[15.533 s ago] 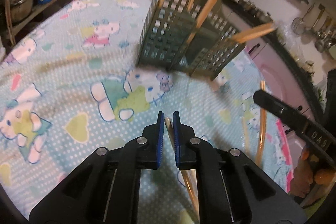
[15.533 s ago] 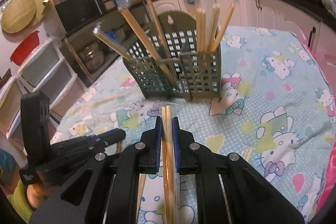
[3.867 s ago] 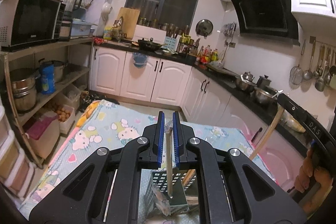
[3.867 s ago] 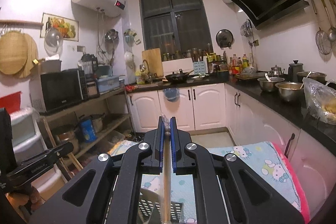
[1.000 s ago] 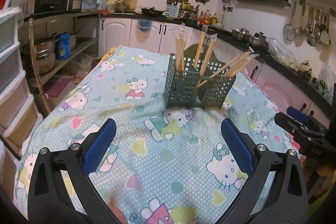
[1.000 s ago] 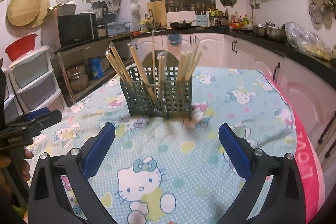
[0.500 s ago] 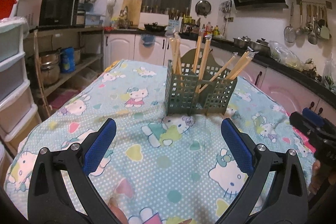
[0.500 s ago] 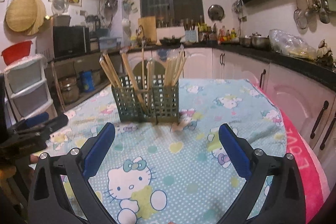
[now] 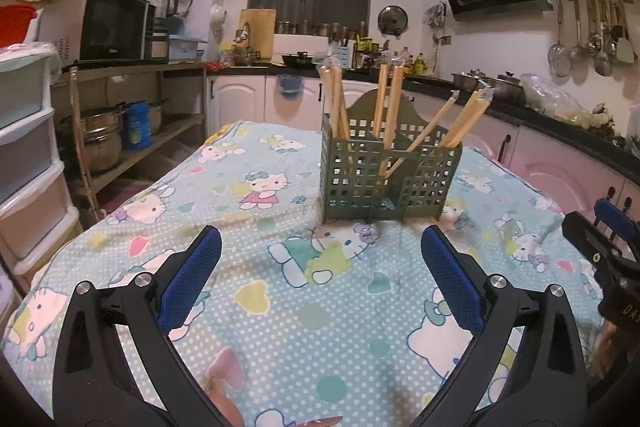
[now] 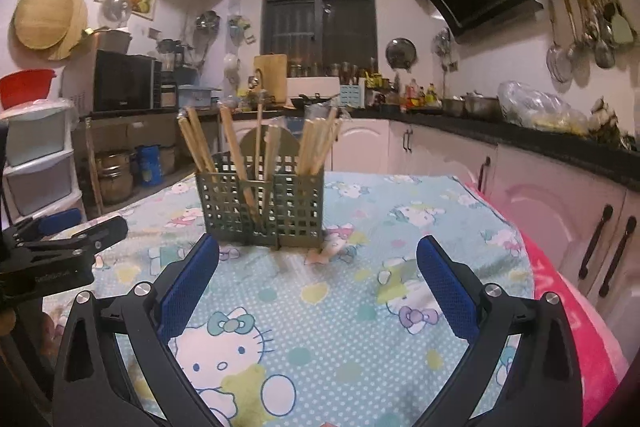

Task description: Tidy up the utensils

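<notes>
Both my left claw [image 9: 320,267] and right claw [image 10: 318,267] gape empty before the caddy [image 9: 390,179]; its light, stiff chopsticks [image 9: 466,123] suit a mid-shaft pinch.

The utensil holder [image 9: 390,179] stood on the tablecloth [image 9: 280,311] ahead of me, chopsticks [image 9: 386,99] upright and leaning in its compartments. My left gripper [image 9: 320,275] and right gripper [image 10: 318,277] hung before it, jaws wide apart. Counters [image 10: 540,143] ran behind and to the right.
</notes>
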Tool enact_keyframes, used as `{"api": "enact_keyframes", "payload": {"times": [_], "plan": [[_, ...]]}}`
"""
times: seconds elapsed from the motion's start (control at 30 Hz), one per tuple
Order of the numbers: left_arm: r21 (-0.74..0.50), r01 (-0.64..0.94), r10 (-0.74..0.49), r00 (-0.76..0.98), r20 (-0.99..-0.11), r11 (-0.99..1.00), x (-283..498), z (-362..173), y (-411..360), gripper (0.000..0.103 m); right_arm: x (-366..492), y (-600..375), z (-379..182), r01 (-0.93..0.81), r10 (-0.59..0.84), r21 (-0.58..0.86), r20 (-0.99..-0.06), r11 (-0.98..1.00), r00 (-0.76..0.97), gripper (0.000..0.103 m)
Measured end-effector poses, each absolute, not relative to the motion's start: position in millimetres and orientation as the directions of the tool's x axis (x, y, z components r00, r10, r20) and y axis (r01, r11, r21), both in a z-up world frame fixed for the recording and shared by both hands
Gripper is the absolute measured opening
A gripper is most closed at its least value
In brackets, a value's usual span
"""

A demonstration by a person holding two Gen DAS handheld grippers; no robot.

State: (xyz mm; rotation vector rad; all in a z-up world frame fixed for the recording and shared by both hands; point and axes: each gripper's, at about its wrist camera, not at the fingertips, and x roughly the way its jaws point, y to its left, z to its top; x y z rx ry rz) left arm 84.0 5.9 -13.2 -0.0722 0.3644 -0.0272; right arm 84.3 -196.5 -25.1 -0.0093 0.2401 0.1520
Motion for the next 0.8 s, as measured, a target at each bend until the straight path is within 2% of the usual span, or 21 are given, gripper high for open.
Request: {"api": "enact_keyframes", "payload": {"times": [0.8], "plan": [[-0.079,0.001,-0.029,0.935,-0.354,0.997,83.9,-15.1,6.2,0.092,86.5,-193.8,-29.9,-0.141,0.14,0.017,-0.278,0.99,0.95,0.096]]}}
